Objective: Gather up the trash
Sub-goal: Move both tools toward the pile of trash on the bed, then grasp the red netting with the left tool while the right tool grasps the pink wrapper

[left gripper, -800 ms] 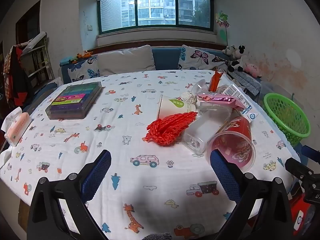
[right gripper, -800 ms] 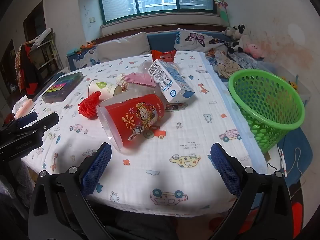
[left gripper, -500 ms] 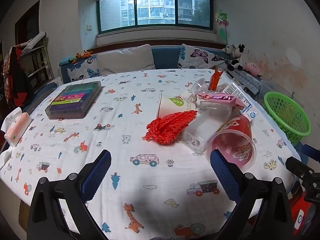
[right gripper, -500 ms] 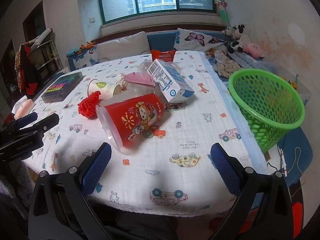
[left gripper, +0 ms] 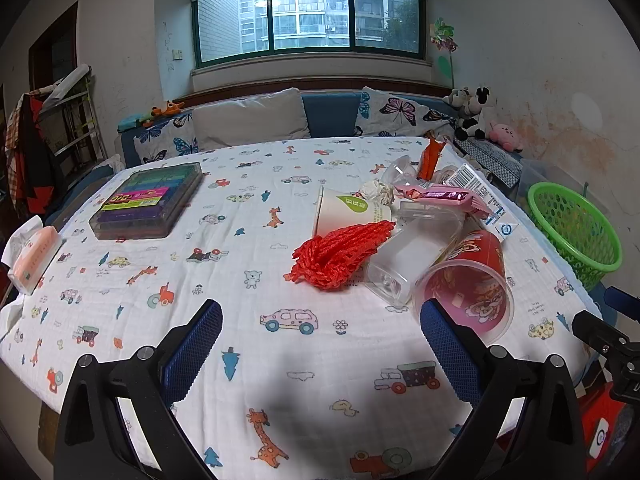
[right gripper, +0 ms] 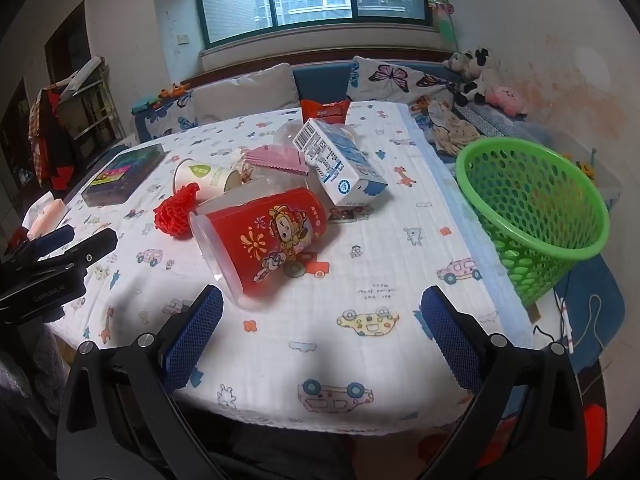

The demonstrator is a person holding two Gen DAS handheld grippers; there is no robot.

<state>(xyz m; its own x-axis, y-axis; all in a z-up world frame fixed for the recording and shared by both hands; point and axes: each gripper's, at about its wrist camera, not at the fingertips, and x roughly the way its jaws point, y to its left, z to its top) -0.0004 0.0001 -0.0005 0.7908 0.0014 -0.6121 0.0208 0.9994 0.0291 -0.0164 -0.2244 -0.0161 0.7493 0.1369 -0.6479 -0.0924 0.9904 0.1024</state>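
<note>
Two hand-held grippers hang over the near edge of the desk (left gripper: 280,184), which is covered by a white cloth printed with cartoon cars and animals; the left hand-held gripper (left gripper: 320,334) has its blue-padded fingers wide apart with nothing between them, and the right hand-held gripper (right gripper: 320,330) likewise stands spread and holds nothing; just beyond the right one's left finger lies a red cup (right gripper: 260,240) on its side, its clear mouth turned toward the near edge; touching it on the left side is a clear plastic box (left gripper: 412,252), and against that a bunch of red netting (left gripper: 336,256); behind the netting a white paper cup (left gripper: 348,212) lies on its side with a green leaf mark; a crumpled paper ball (left gripper: 376,192) sits just behind the paper cup; a pink wrapper (left gripper: 436,194) rests across the top of the clear box, and a blue-and-white carton (right gripper: 340,164) lies tilted next to it; farther back stand a clear lid or cup, hard to tell which, and an orange snack bag (right gripper: 324,110); a green basket (right gripper: 532,216) stands off the right edge of the desk, well apart from the pile; on the far left of the desk lie a flat box of coloured pens (left gripper: 148,200) and a tissue pack (left gripper: 32,256); beyond the desk run a cushioned bench (left gripper: 328,114) and a window (left gripper: 308,20).
</note>
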